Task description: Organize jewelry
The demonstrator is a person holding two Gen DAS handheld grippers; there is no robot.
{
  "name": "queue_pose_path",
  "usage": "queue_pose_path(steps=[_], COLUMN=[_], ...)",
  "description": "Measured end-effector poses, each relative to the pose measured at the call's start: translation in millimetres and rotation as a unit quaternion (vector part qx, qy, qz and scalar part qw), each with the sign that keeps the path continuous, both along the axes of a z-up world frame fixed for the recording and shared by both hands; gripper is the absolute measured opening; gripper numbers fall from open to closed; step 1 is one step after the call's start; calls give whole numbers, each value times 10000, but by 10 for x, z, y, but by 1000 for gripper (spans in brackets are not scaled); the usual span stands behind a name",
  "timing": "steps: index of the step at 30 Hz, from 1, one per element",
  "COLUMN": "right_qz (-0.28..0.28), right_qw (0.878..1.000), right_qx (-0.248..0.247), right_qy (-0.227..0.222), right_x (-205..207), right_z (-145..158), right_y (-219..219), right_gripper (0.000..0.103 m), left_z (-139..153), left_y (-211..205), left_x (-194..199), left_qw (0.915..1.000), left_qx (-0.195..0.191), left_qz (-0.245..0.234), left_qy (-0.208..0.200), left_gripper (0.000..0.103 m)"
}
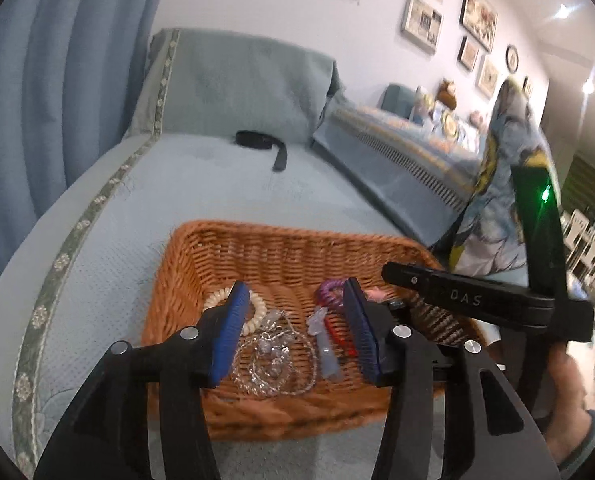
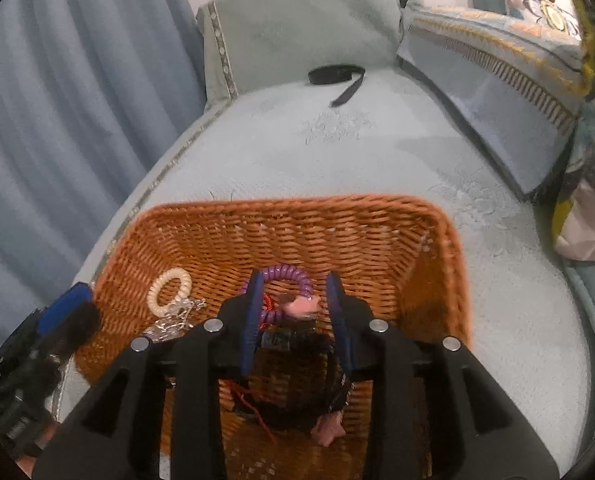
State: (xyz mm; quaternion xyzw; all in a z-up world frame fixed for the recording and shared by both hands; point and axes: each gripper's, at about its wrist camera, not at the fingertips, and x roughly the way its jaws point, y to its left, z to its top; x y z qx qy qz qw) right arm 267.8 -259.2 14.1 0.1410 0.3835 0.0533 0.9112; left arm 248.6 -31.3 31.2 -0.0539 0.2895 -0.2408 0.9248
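Note:
A wicker basket point(image 1: 281, 252) point(image 2: 337, 224) sits on a pale blue bed cover. It holds a cream spiral band point(image 1: 257, 312) point(image 2: 169, 292), a silver chain necklace point(image 1: 273, 364) point(image 2: 173, 322), a purple spiral band point(image 1: 329, 294) point(image 2: 289, 274), a red cord point(image 1: 339, 336) and pink star pieces point(image 2: 303, 307). My left gripper point(image 1: 295, 330) is open above the necklace. My right gripper point(image 2: 295, 312) is open over the purple band and pink star, with dark items below it. The right gripper's body point(image 1: 469, 300) shows in the left wrist view.
A black strap point(image 1: 263, 142) point(image 2: 339, 76) lies at the far end of the bed by a green cushion point(image 1: 249, 88). Patterned pillows point(image 2: 493, 76) lie along the right. Blue curtains point(image 1: 69, 64) hang on the left.

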Motion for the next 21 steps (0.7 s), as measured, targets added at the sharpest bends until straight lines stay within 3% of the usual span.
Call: queue_pose_path(steps=[8,10,12,13,17,19,20,21], right_qz=[250,311,385,402,344,245,88,-26], right_qw=[9985,9978,9968,9963,9938,9930,9919,9903], right_qx=[148,84,1,-30,-343,-439,-526,-604], right_qy=[-467,-581,-694,-763,-1004,-1072,-1154,-1255], right_x=[-889,-1161,-1469,-1604,-2145,-2322,-2449,-2555], right_z=[381,422,437,435,339,277,236,206], right_y=[-8,56,139,173,342,390,421,446], right_gripper=[31,31,37,42,44,47,49,57], left_z=[436,504,507,493,381,339,317,292], left_y=[361,435,502,542,665,667,662,644], left_x=[-725,-991,-1185,-1281,-1698,-1922,-2013,-2114], left_qw=[9982,9975,9970,9963,9943,9921,9904,9881], left_qx=[-398,-420,-438,-456,-404,-317,-243,-134], left_qz=[241,310,435,549,856,1006,1106,1217], left_qy=[-386,-469,-476,-472,-489,-673,-791,-935], left_gripper=[58,65,74,75,75,77,82,86])
